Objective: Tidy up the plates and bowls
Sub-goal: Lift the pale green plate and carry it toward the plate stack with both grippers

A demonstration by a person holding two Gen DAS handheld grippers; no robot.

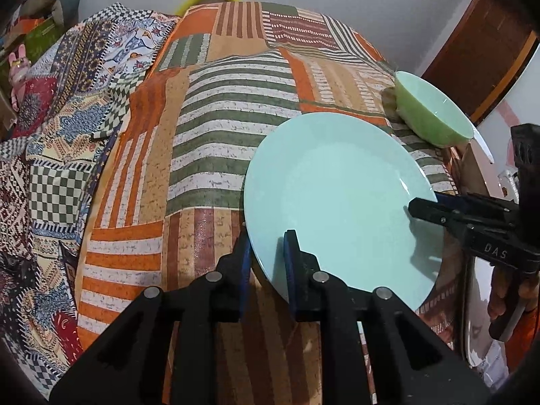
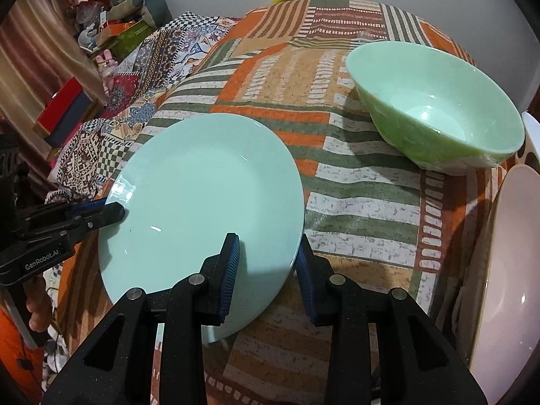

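Note:
A pale turquoise plate (image 1: 337,195) (image 2: 202,195) hangs over the near part of a table covered with a striped patchwork cloth (image 1: 219,118). My left gripper (image 1: 266,239) is shut on its near left rim, one finger above and one below. In the right wrist view the left gripper (image 2: 116,210) pinches the plate's left edge. My right gripper (image 2: 268,246) is shut on the opposite rim, and the left wrist view shows the right gripper (image 1: 416,206) clamped there. A green bowl (image 1: 432,111) (image 2: 435,114) stands upright on the cloth at the far right.
A pale pinkish-white plate (image 2: 506,270) lies at the right beyond the table's edge, with a white spotted dish (image 2: 531,141) behind it. Patterned cloths (image 1: 67,118) and boxes (image 2: 64,114) pile up on the left. A wall stands behind the table.

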